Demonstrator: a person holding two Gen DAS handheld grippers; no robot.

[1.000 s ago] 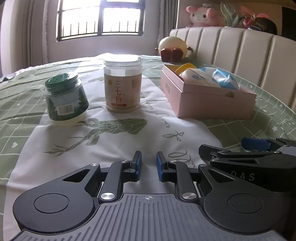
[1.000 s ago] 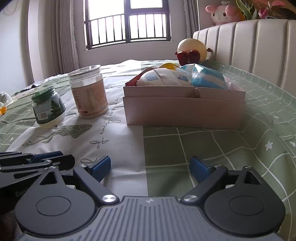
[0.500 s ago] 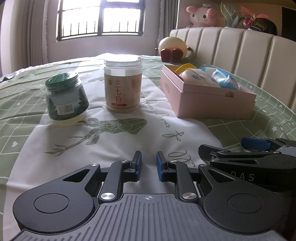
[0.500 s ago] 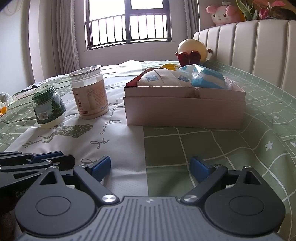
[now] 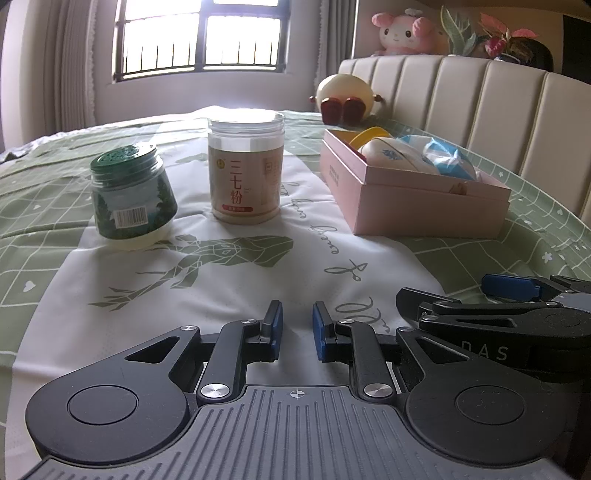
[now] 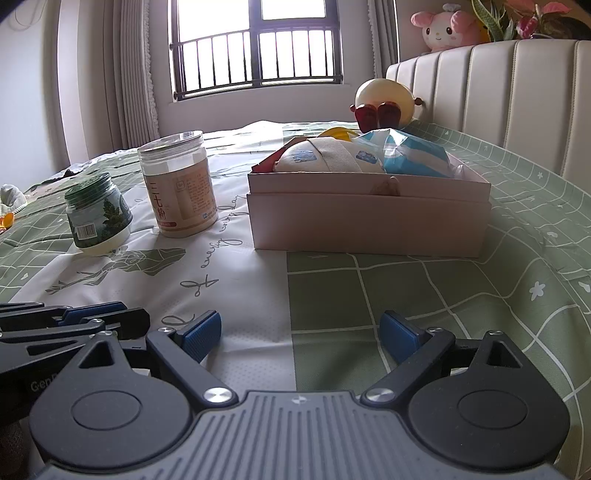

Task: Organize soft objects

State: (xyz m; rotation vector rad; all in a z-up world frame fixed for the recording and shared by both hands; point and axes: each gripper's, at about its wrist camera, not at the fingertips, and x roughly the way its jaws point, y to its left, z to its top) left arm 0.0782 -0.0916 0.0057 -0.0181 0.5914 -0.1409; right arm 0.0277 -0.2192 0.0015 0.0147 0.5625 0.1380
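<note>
A pink box stands on the bed and holds soft things: a cream pouch, a blue-and-white packet and something yellow at the back. My left gripper rests low on the bedspread, its jaws a narrow gap apart, holding nothing; it also shows in the right wrist view. My right gripper is wide open and empty, in front of the box; it also shows in the left wrist view.
A green-lidded jar and a clear-lidded powder jar stand left of the box. A round cream plush lies by the padded headboard. A pink plush sits on top of the headboard.
</note>
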